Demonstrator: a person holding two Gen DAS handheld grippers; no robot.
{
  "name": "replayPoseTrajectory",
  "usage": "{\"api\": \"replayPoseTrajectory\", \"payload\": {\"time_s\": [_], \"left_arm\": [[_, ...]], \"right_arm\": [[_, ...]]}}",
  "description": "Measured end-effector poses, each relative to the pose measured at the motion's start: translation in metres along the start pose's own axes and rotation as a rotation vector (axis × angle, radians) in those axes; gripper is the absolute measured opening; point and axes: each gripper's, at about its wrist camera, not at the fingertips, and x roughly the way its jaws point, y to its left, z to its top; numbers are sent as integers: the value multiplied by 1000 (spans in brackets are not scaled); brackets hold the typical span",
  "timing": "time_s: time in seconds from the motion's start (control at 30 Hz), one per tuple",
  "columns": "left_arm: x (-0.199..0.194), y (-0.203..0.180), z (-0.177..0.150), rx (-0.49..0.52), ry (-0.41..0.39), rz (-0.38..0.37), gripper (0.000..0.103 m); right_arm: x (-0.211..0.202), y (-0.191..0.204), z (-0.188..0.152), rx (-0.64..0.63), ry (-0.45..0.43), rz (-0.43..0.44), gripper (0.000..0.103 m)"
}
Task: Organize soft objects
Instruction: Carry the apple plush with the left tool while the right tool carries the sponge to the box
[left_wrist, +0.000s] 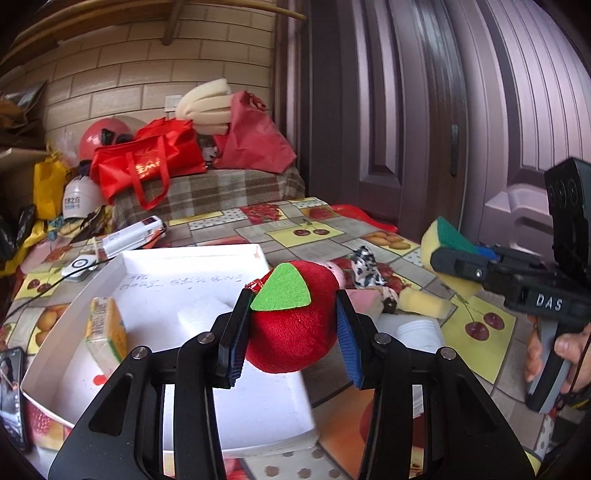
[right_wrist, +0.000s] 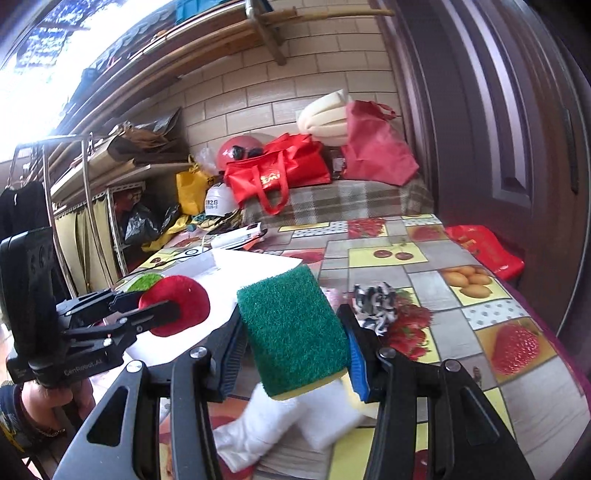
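At the far left of the table, a dark phone (left_wrist: 11, 398) is cut off by the edge of the left wrist view, and its screen is hard to read. Next to it stands the white box (left_wrist: 74, 295), open at the top; a yellow and green sponge (left_wrist: 105, 338) lies inside near its left wall, and the handwriting on its floor is too faint to read. The near corner of the box is hidden behind the left gripper (left_wrist: 291, 328). This gripper is clamped on the red plush apple (left_wrist: 295, 332) with a green felt leaf, both blue pads pressing its sides, and it holds the apple in the air over the box's right part. The apple covers what is behind it.

To the right of the box, on the fruit-pattern tablecloth (right_wrist: 498, 295), lie a pink piece (left_wrist: 365, 301), a black and white cloth (right_wrist: 376, 301), a yellow sponge (left_wrist: 424, 302) and white folded cloths (right_wrist: 295, 421); they are partly hidden by the fingers. The right gripper (right_wrist: 295, 339) is closed on the green scrub sponge (right_wrist: 291, 325), lifted above these white cloths. Only its thin yellow underside shows.

Further right the tablecloth is mostly free until its edge, which runs close along the dark door (right_wrist: 498, 129). A red bag (right_wrist: 484, 247) sits in that narrow gap.
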Motion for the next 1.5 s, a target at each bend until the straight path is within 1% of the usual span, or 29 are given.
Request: {"api": "replayPoseTrajectory", "payload": {"time_s": [0.13,0.4,0.6,0.77,0.9,1.03,1.1,1.2,1.27,1.37,1.5], "left_arm": [[-8,9,-1,-15,-19,32,42],[-11,24,-3,-28,-26,109,43],[-10,43,-5,-33,-14,158,43],[-8,64,-5,-57,-3,195,43],[-7,82,-6,-94,6,213,43],[-3,97,-6,-139,24,212,43],[0,100,-6,-137,34,208,43],[5,99,-4,-112,43,222,43],[8,100,-4,-106,50,231,43],[12,108,-3,-121,58,247,43],[19,123,-2,-163,77,257,43]], "right_arm": [[3,11,-1,-20,-1,11,48],[13,34,-2,-57,10,58,48],[30,55,-3,-95,51,102,48],[45,70,-5,-98,89,145,48],[61,80,-7,-94,123,176,48],[74,93,-6,-111,139,194,48],[79,103,-6,-126,147,209,48],[88,116,-6,-155,161,234,48],[94,124,-7,-171,178,245,48],[110,131,-7,-176,233,255,48],[134,126,-10,-120,344,252,48]]}}
